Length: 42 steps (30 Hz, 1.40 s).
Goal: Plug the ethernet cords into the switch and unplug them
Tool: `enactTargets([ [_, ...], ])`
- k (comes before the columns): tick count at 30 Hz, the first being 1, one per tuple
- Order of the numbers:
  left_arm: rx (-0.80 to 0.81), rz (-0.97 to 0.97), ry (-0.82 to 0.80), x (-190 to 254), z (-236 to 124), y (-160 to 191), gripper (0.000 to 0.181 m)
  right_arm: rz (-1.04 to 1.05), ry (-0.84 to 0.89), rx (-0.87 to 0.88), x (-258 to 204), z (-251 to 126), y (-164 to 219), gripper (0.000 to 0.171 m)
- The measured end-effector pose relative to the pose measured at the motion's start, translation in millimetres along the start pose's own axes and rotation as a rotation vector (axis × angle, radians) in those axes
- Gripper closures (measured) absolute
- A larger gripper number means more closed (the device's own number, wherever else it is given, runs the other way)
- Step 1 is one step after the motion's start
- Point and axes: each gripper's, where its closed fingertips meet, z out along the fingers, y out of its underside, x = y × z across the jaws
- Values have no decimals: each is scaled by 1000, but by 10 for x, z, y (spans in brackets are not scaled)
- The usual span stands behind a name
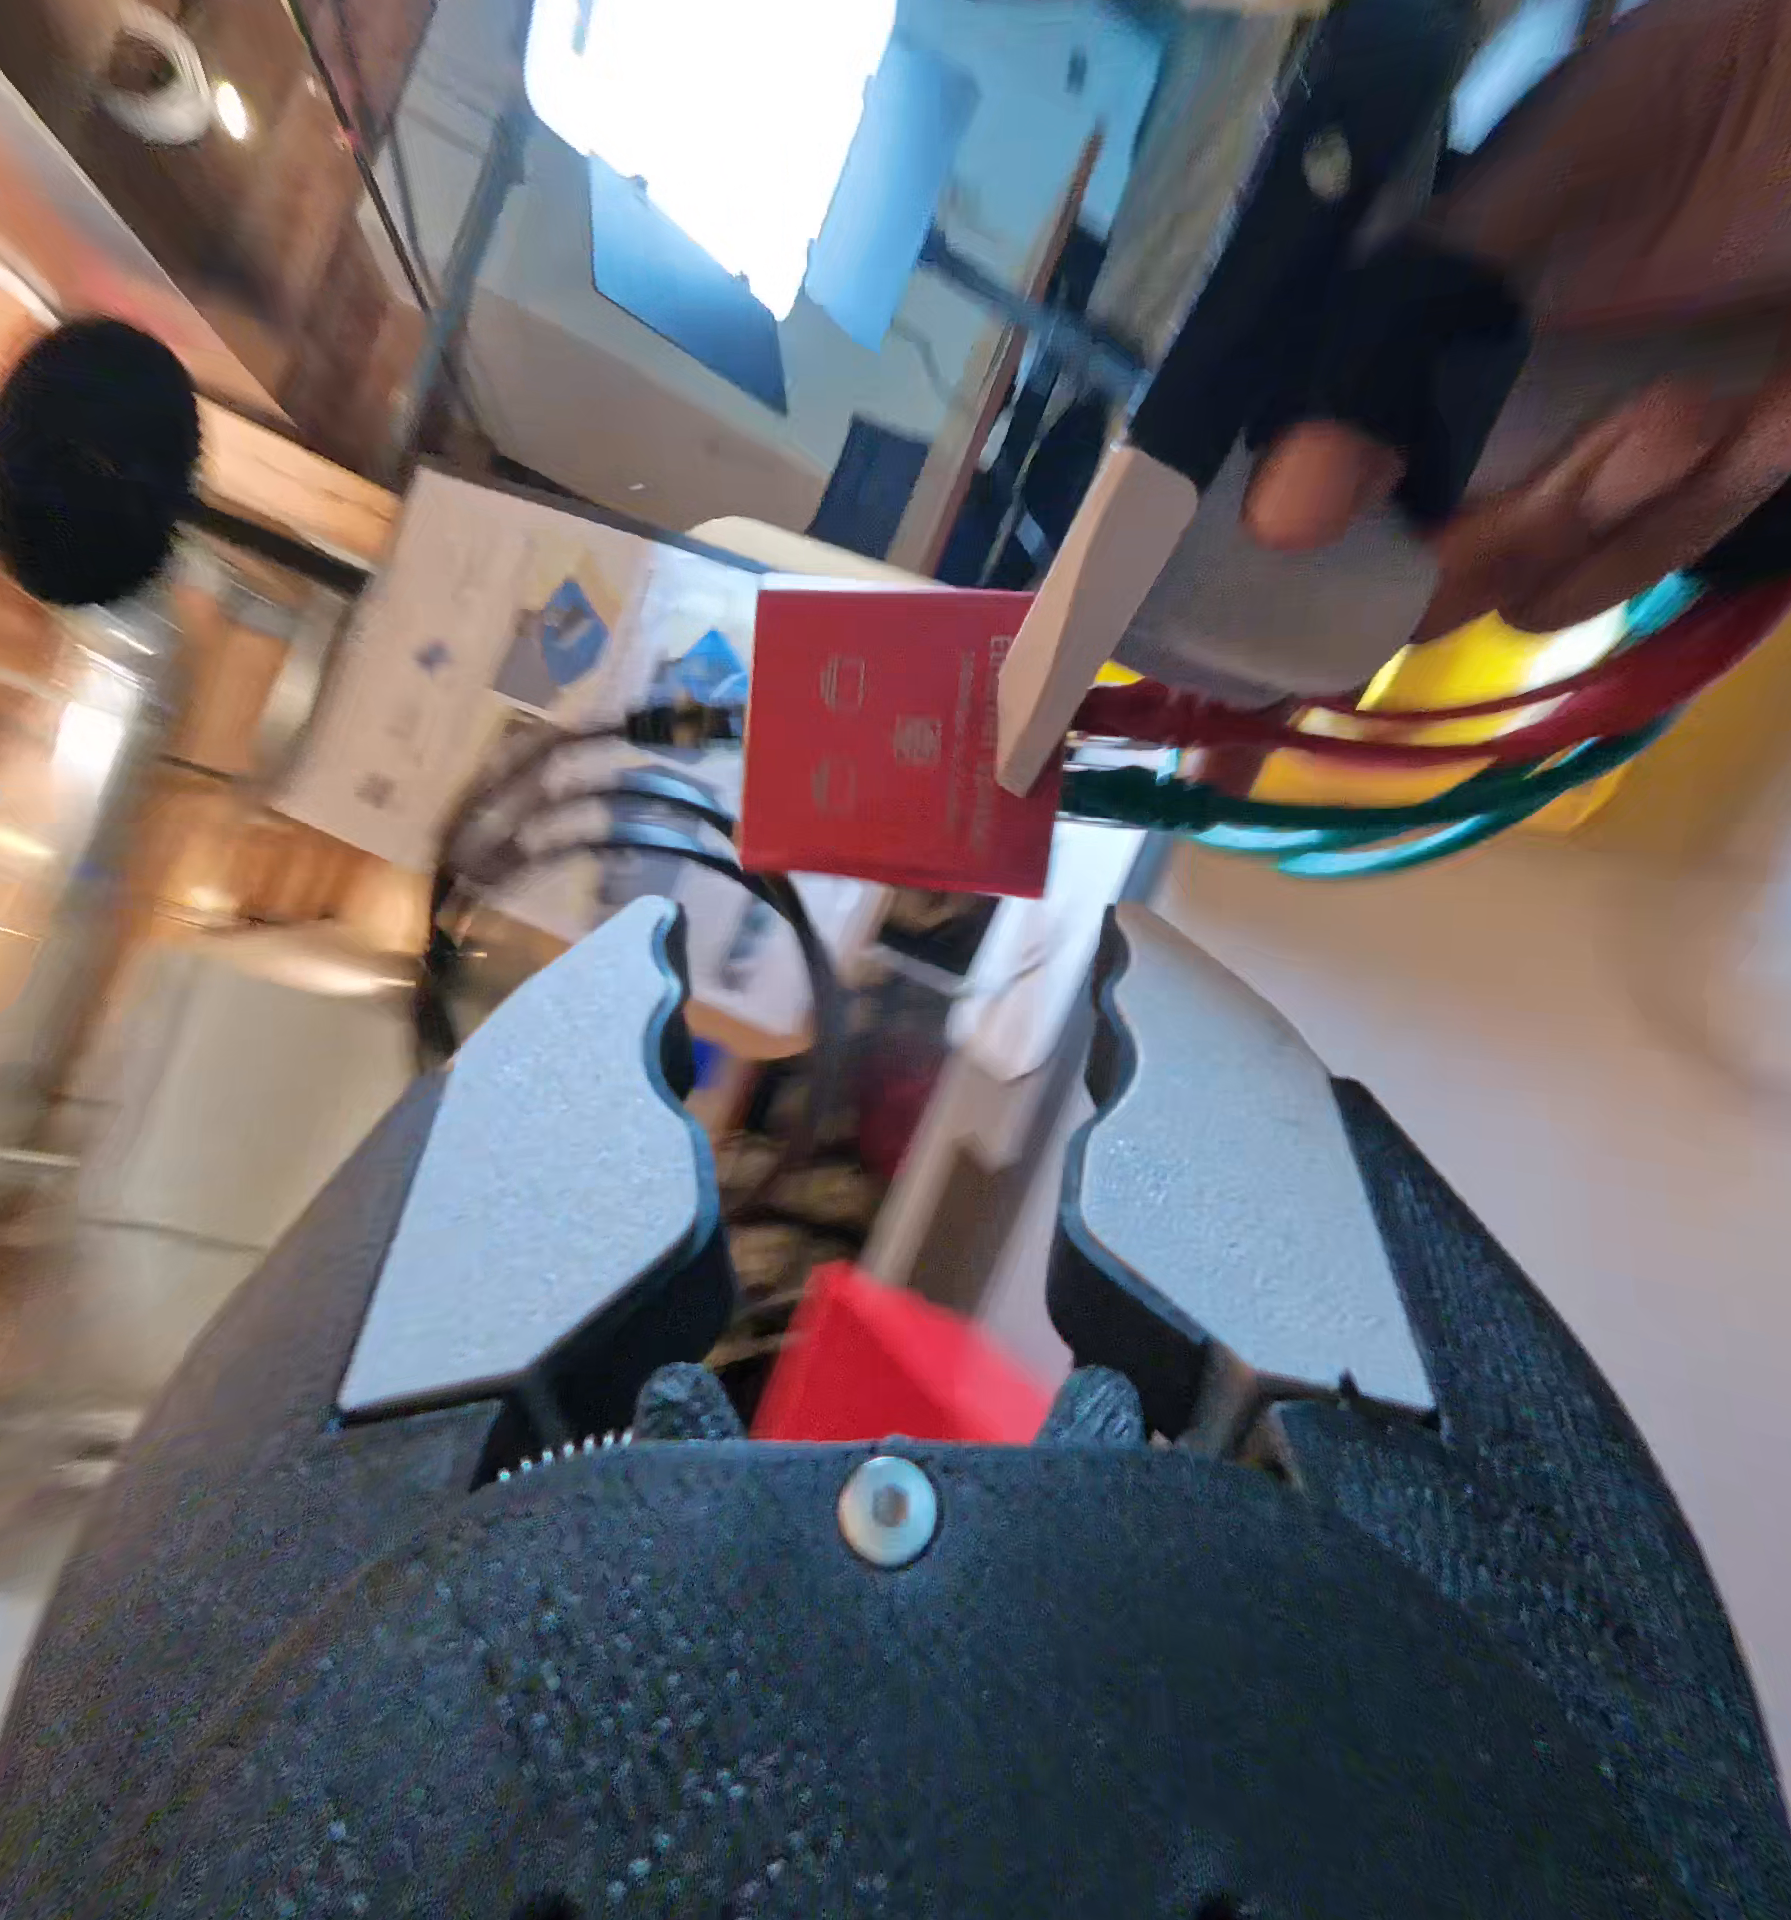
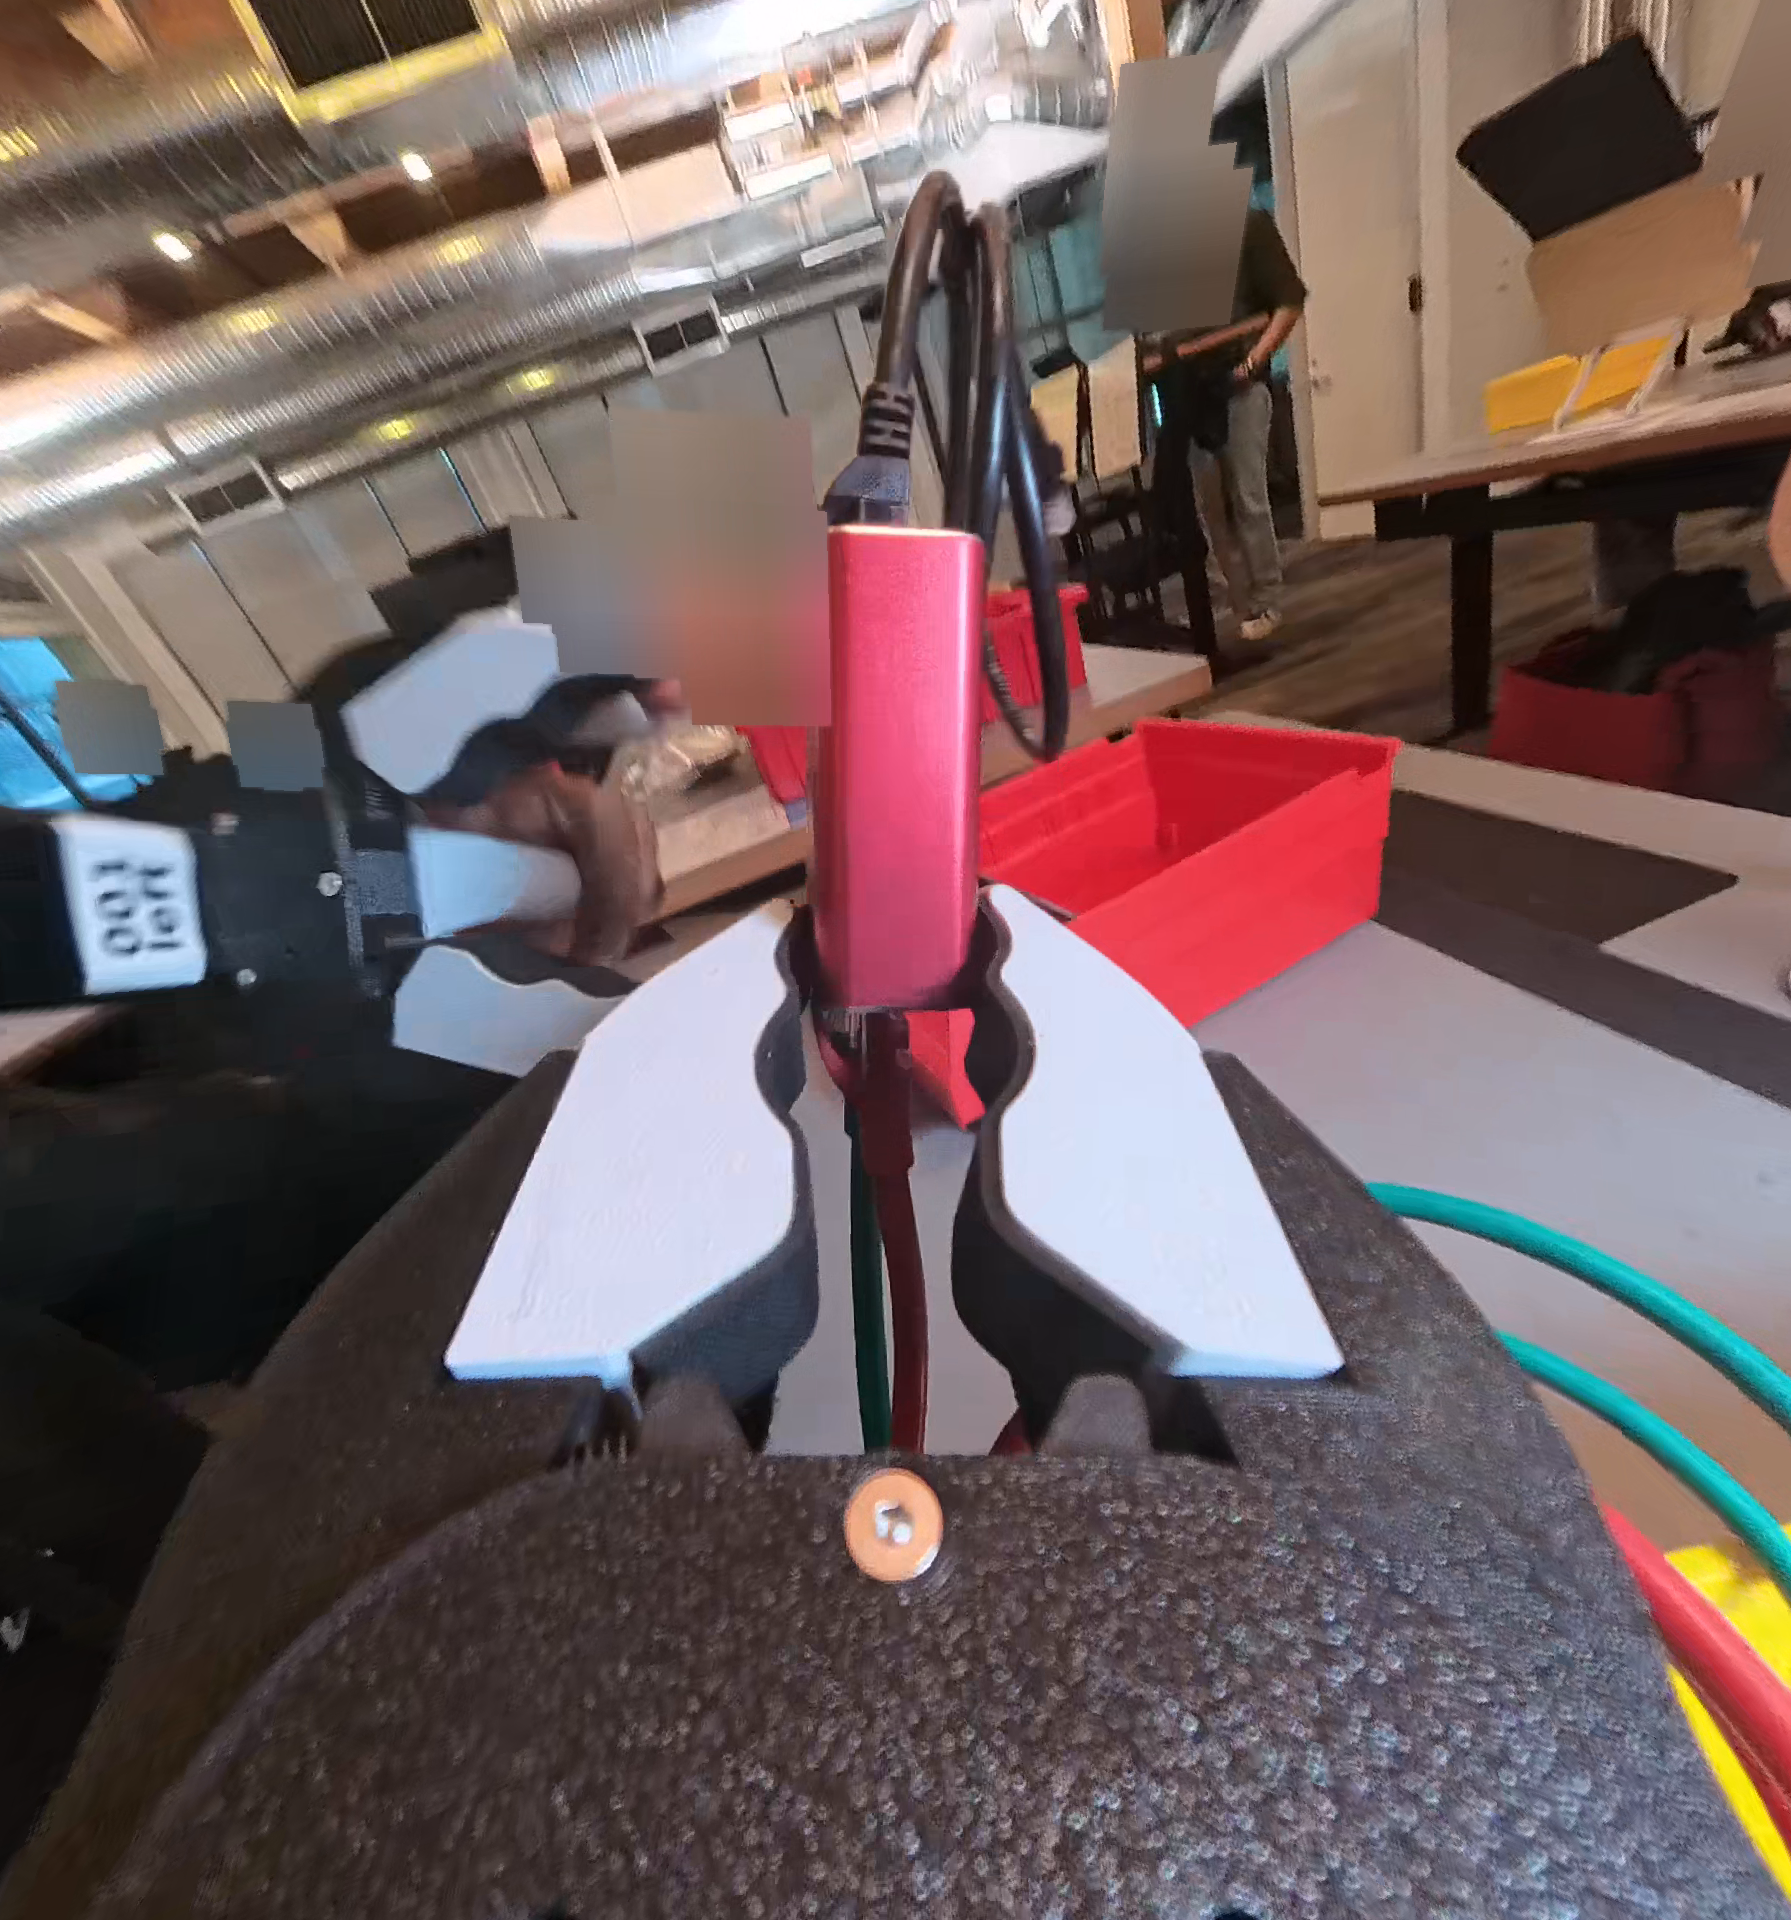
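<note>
Switch (image 2: 896, 758) clamped upright in right claw (image 2: 896, 961), cords (image 2: 896, 1226) plugged beneath. Left claw (image 1: 891, 997) wide open, empty (switch just ahead). Next, probably: grip plug, unplug.

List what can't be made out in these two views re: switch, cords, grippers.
- Right wrist view: port face of the red switch is hidden between the right gripper's fingers, so seating of the red cord and green cord can't be judged.
- Left wrist view: motion blur; port count unreadable.
- Left gripper: open, holds nothing.
- Black cable's far end: lost in blur.
</note>
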Motion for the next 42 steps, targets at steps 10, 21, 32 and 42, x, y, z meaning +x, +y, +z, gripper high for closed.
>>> enactTargets([
  [10, 545, -1303, 719, -116, -4, -273, 119, -153, -186, 60, -361, -1, -56, 145],
  [21, 553, -1209, 728, 44, 167, -307, 153, -191, -136, -55, -227, 24, 131, 143],
  [32, 658, -1363, 614, -68, 60, 1, 155, -130, -91, -96, -165, 151, 395, 151],
  [42, 756, -1440, 547, -143, 40, -8, 155, 63, -139, -8, -236, 352, 492, 145],
])
